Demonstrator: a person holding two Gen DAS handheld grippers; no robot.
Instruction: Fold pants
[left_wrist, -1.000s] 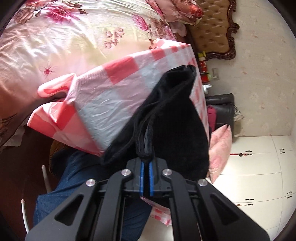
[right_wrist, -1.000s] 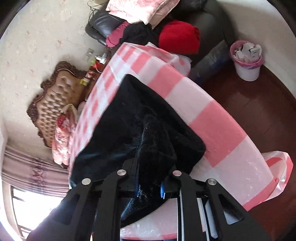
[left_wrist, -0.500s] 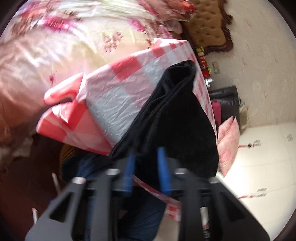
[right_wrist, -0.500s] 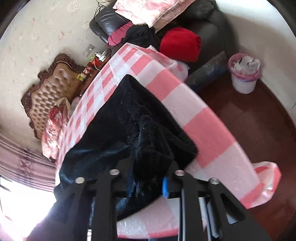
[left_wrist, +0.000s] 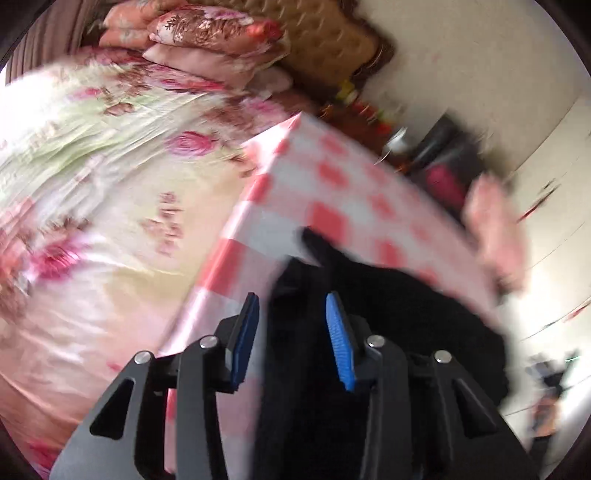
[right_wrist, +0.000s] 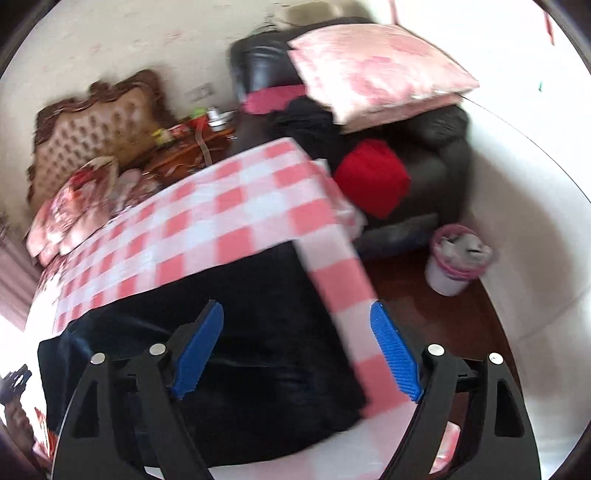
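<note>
While both views blur, I see the black pants (right_wrist: 258, 332) lying folded on my bench (right_wrist: 229, 206) with its pink checked cloth. My left tongs (left_wrist: 291, 339) are part open and closing, empty above the fabric. My right tongs (right_wrist: 295, 347) are opening wide, holding nothing, the pants below them

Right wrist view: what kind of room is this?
Most likely a home bedroom. A tufted headboard stands against the wall, a floral quilt covers the bed, and a dark leather armchair is piled with a pink pillow and clothes.
</note>
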